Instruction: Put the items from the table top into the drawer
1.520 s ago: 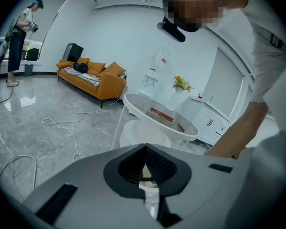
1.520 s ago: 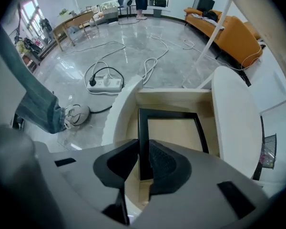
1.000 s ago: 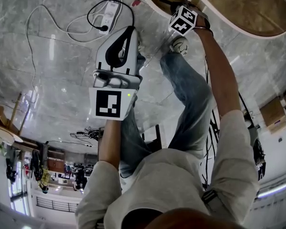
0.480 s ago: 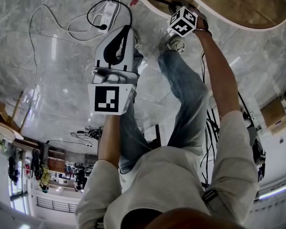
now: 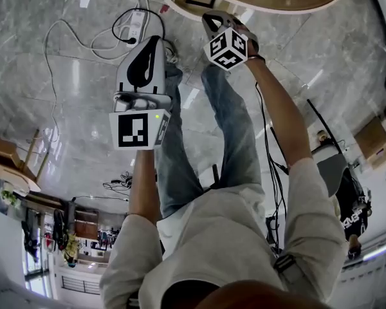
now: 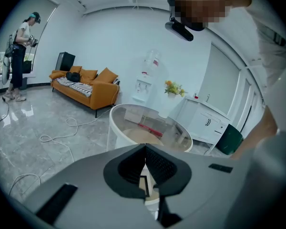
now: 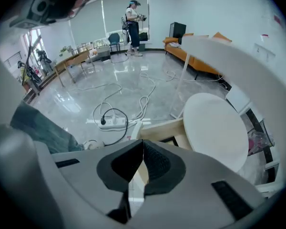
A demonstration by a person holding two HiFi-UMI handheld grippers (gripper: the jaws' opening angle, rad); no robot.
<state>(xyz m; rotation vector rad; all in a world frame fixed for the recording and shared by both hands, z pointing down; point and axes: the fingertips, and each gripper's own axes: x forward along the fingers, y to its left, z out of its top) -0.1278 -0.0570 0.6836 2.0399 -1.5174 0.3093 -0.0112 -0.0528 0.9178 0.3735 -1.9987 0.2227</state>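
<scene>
Right gripper view showed the right gripper (image 7: 143, 146), jaws just closed on nothing, round surface (image 7: 214, 128) beyond them. Only left gripper view showed the left gripper (image 6: 145, 149) with jaws together.

The person wears a pale cream shirt (image 5: 225, 243) with the sleeves pushed up, and blue jeans (image 5: 235, 127). A dark band (image 5: 256, 58) goes round the right wrist. The left gripper (image 5: 156, 41) has a smooth light grey shell with a black drop-shaped patch on top. Its left cube (image 5: 137, 129) is white with black square marks and a tiny green light. The right gripper (image 5: 210, 19) has a right cube (image 5: 228, 47) with the same kind of marks. The pads (image 6: 158, 165) inside are black and ribbed.
</scene>
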